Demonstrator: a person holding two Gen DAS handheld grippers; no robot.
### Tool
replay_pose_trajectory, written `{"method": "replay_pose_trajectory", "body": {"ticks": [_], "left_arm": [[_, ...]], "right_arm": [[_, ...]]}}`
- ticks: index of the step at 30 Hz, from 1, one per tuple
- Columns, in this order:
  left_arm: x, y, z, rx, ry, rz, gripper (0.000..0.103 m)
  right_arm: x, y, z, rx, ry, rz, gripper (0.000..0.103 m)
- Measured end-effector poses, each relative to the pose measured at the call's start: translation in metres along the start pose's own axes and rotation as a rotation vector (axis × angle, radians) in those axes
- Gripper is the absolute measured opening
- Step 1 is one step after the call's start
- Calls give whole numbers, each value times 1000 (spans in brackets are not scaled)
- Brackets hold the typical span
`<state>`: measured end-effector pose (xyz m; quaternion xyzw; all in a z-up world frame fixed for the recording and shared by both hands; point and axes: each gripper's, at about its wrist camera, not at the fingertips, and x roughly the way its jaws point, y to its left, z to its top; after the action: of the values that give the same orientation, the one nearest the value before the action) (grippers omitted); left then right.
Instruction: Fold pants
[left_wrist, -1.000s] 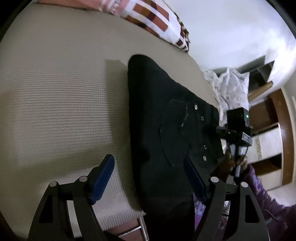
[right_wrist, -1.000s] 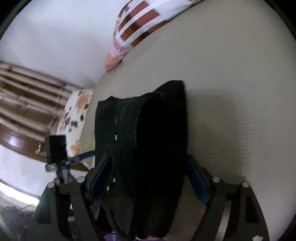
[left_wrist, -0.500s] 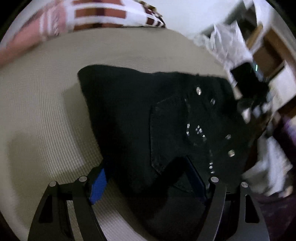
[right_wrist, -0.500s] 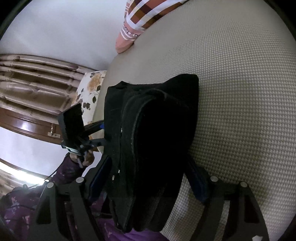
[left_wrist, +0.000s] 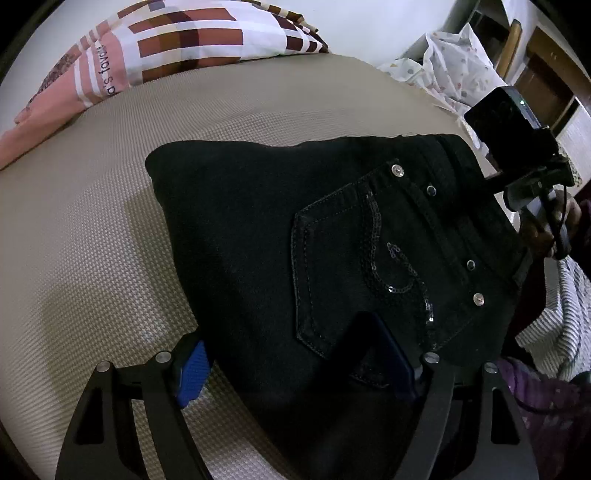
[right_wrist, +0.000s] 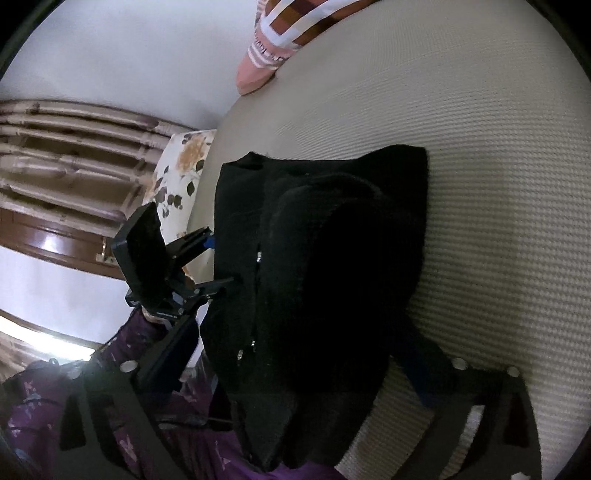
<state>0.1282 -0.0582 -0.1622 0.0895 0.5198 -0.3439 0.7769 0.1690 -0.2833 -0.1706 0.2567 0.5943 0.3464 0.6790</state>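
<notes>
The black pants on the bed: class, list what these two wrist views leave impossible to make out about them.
- Left wrist view: the black pants run under the left gripper and off the bottom edge, so their near end is cut off.
- Right wrist view: the folded layers are too dark to count; the right gripper, its jaws opening, has the bundle covering its pads.
- Both views: the bundle hides the bed cover beneath it.

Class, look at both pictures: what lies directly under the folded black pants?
The folded black pants rest on a beige woven bed cover, which shows all around them. The cover directly beneath is hidden by the pants, so anything else there cannot be seen.
</notes>
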Motion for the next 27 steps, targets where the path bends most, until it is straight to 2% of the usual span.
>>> {"method": "replay_pose_trajectory", "body": {"ticks": [5,12,20,23,27], "left_arm": [[1,-7,7,7,3,22,81],[2,-9,6,11,3,43,82],[2,-15,5,37,-3,93,87],[4,-15,5,38,-6,121,94],[5,-11,6,24,-6,115,95]], "right_arm": [[0,-1,3,19,-3,3,102],[9,15,0,-63,-17,-102,103],[9,15,-4,-84,-43,-96,103],[8,12,-2,-85,-35,-78,102],[8,9,1,-91,-12,-47,103]]}}
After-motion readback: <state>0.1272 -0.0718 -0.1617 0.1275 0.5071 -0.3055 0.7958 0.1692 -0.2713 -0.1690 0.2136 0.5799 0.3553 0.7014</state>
